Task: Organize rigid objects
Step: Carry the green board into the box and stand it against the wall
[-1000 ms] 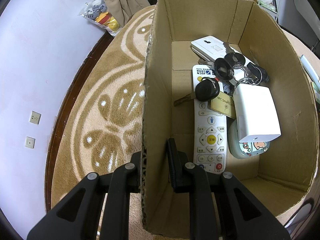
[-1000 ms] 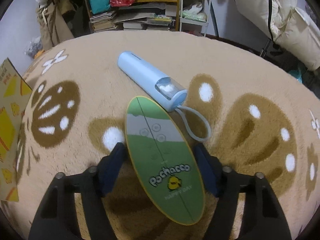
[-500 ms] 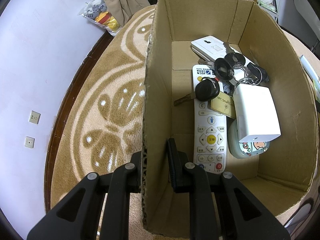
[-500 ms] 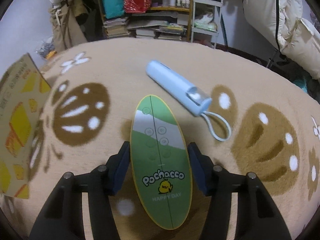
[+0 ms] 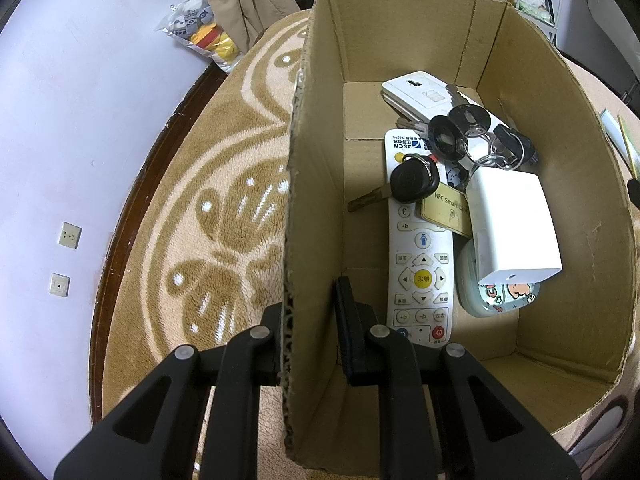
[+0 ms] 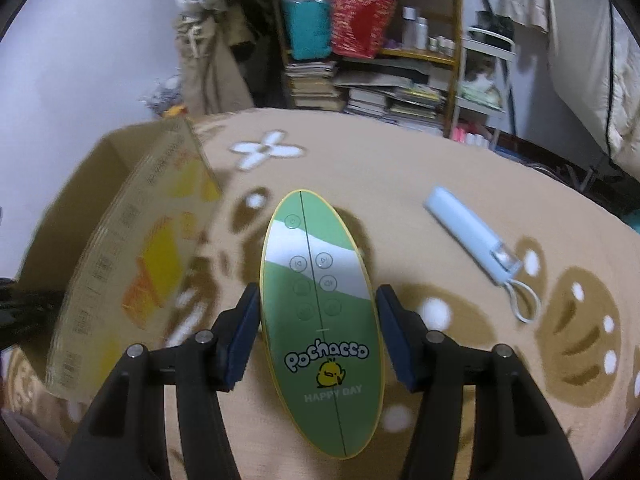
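One green oval speaker [image 6: 320, 300] marked "Pochacco" clamped in right gripper [image 6: 318, 322]; one cardboard box [image 5: 552, 152], wall pinched by left gripper [image 5: 310, 328].

The green oval plastic board [image 6: 320, 312] reads "Pochacco" and "HAPPY DAY"; the white remote control [image 5: 418, 256] "JSCN"; the gold card [image 5: 444, 212] "NFC Smart".

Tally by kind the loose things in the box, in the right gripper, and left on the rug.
Remotes: 1, the white remote in the cardboard box
Key bunches: 2, and
White blocks: 1
White flat devices: 1
Cartoon cases: 1
Gold cards: 1
Green oval speakers: 1, in the right gripper
Blue tubes: 1, on the rug
Total: 9
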A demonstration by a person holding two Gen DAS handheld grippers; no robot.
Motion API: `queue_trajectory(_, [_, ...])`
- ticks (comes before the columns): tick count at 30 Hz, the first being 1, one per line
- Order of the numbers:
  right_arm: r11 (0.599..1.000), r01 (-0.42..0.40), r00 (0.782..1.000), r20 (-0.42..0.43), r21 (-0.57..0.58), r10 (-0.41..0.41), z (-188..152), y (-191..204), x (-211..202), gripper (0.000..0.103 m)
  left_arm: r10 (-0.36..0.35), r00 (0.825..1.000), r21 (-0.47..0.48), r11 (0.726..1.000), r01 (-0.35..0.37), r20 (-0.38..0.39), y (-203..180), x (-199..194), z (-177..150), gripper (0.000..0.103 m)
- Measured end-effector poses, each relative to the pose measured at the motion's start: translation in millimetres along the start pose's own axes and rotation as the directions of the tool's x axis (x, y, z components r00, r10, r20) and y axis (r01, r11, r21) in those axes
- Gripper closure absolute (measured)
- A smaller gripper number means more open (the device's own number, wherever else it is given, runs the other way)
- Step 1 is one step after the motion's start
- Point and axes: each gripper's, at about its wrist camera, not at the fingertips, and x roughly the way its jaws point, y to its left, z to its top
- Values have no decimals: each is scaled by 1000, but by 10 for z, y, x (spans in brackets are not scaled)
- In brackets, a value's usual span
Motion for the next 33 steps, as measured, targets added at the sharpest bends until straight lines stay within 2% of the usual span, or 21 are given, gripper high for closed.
queue_trajectory(14, [986,-129,984,112,-109,141,333,761,-334,41,0,1000,0,1000,0,-1,-1,0,1,86])
queue_trajectory(23, [975,-188,974,106,-119,201,476,1108,-266,41,-2,1000,-1,1000,2,-1,1,6,1,86])
queue_trajectory(33, [971,-229,970,69,-73,234,488,1241,-109,41,-17,1000,-11,1000,17,-4,32,36,-9,86])
